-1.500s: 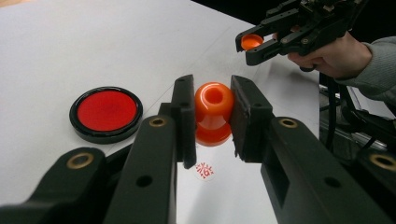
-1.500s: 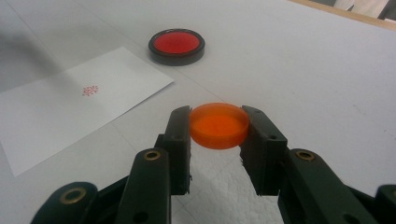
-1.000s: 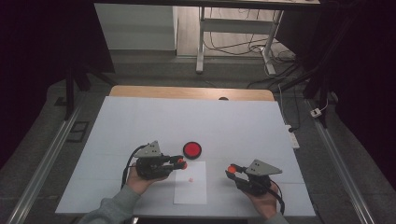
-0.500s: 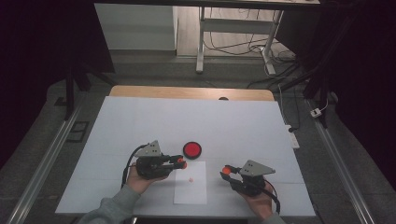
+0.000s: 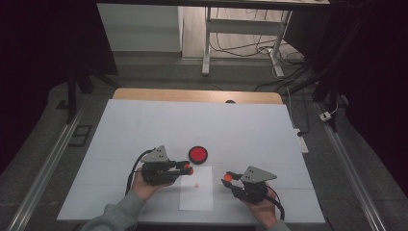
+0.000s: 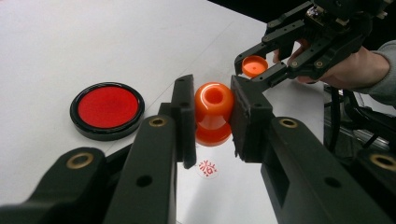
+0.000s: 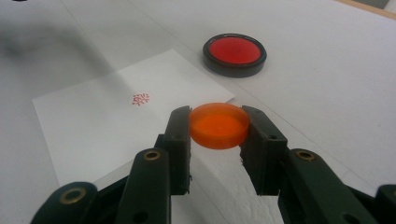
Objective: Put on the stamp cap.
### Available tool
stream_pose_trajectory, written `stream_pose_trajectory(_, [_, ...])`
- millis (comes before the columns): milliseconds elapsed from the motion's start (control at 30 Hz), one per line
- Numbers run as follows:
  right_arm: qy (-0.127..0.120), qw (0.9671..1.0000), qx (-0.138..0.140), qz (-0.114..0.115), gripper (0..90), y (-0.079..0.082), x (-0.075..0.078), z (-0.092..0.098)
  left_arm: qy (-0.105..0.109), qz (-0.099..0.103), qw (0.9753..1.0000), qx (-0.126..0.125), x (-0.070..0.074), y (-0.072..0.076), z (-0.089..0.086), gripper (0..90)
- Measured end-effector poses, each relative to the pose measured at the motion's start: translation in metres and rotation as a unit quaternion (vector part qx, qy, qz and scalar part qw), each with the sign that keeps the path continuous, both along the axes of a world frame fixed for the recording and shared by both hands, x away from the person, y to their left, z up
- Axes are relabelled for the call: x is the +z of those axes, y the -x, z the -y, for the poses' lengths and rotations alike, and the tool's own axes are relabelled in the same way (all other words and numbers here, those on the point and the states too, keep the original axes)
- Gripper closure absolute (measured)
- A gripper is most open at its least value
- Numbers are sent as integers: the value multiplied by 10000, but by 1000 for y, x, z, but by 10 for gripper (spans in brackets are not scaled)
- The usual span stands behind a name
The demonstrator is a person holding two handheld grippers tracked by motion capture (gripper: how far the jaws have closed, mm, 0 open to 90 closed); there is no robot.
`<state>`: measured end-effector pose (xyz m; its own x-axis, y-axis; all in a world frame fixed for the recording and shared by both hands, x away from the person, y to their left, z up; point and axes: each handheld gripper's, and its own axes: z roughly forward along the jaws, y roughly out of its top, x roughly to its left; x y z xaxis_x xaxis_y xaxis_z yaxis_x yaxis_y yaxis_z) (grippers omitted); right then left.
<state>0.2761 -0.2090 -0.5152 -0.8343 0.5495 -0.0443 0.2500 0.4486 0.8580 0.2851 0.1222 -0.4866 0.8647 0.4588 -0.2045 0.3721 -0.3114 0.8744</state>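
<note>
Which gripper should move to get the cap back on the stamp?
Right, probably. The right gripper holds the round orange cap flat, free to travel; the left gripper steadies the orange stamp over the white paper.

Glossy orange plastic stamp [image 6: 213, 112], translucent cap [image 7: 218, 124], matt white paper [image 7: 100, 121]

The far half of the surface [image 5: 202, 120] lies open, with wide room at both sides. Near the front, the red ink pad [image 5: 197, 154] stands just beyond the paper sheet [image 5: 196, 188]; the gap between the two tools looks passable, though narrow.
</note>
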Motion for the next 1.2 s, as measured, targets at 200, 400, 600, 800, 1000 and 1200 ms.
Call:
stream_pose_trajectory(200, [21,10000,83,-47,640,0,-2,-7,-11,-10,10000,-15,0,0,0,719])
stream_pose_trajectory(400, [39,9998,165,-57,640,0,-3,-13,-13,-11,10000,-17,0,0,1,719])
stream_pose_trajectory(600, [98,9996,241,-69,640,2,-5,-19,-7,-7,10000,-14,0,0,1,719])
stream_pose_trajectory(800, [73,9994,326,-65,640,3,-7,-25,4,-2,10000,-14,0,0,1,719])
stream_pose_trajectory(1000, [121,9991,398,-46,639,4,-7,-33,23,-1,10000,-9,1,0,1,718])
stream_pose_trajectory(1200, [35,9987,494,-104,639,5,-9,-41,51,-7,10000,-10,1,1,1,718])
